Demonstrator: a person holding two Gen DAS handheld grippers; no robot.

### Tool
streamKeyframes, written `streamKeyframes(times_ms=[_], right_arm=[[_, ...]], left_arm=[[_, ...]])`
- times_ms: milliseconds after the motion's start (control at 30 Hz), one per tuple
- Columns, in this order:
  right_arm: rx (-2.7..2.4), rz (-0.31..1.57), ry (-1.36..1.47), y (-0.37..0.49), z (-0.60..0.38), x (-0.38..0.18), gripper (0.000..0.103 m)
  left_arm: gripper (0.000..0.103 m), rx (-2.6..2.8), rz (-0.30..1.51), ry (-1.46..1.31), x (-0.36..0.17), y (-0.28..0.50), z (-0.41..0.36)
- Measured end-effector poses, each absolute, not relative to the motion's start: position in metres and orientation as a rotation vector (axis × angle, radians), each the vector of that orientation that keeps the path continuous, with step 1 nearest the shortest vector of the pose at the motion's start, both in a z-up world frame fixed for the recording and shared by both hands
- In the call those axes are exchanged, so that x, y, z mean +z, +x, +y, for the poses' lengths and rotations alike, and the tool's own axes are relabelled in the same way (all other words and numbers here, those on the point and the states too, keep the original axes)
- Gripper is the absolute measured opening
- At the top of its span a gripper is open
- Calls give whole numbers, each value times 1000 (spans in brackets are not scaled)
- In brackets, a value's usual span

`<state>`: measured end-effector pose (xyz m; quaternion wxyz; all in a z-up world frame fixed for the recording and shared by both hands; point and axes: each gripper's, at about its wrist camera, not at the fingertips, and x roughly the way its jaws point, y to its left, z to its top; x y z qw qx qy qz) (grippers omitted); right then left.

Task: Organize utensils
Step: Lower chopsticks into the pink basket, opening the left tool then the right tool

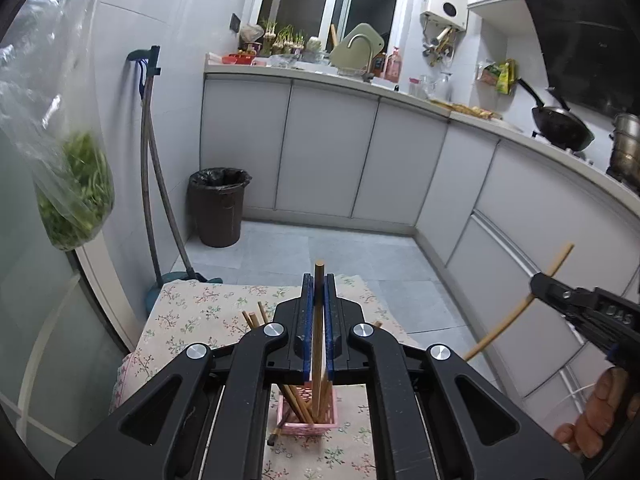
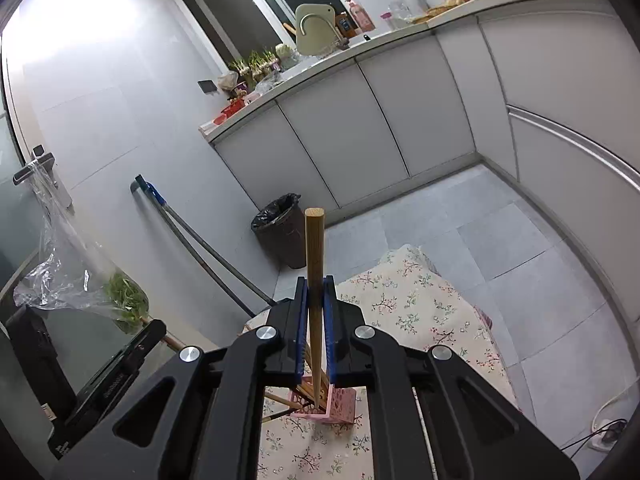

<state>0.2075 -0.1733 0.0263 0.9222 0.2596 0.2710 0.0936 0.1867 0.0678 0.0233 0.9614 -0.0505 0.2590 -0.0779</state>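
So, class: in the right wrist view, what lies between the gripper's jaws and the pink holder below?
Only the chopstick the right gripper clamps; its lower end reaches into the pink holder.

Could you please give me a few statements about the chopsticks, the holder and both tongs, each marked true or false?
1. The left tongs are shut on a wooden chopstick. True.
2. The right tongs are open and hold nothing. False: they are shut on another chopstick.
3. The pink holder already has several chopsticks standing in it. True.
4. The pink holder stands on the kitchen counter. False: it stands on the floral cloth.
5. The bin on the floor is lined with a black bag. True.
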Motion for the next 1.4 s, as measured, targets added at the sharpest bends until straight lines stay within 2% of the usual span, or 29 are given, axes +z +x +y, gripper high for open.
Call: streamKeyframes(times_ms=[100, 133, 167, 200, 233, 467, 533, 567, 833, 1400], right_arm=[[193, 565, 528, 210, -171, 23, 8], [194, 566, 525, 210, -170, 22, 8], [196, 567, 522, 210, -170, 22, 8], [198, 567, 518, 210, -169, 22, 8], [198, 566, 513, 209, -168, 22, 8], [201, 567, 509, 208, -164, 22, 8], [204, 572, 508, 209, -162, 20, 8], [207, 576, 506, 210, -160, 19, 8], [210, 601, 466, 222, -130, 5, 8], [180, 607, 393, 253, -80, -39, 10]], left_arm=[[6, -166, 546, -98, 11, 194, 64], [11, -162, 556, -94, 7, 195, 63], [18, -152, 566, -94, 4, 196, 63], [35, -146, 569, -106, 2, 195, 65], [42, -137, 559, -130, 2, 192, 69], [50, -46, 479, -179, 17, 162, 97], [62, -26, 477, -223, 15, 154, 109], [64, -17, 477, -245, 14, 151, 114], [64, 56, 499, -310, 13, 146, 152], [70, 73, 520, -311, 7, 147, 164]])
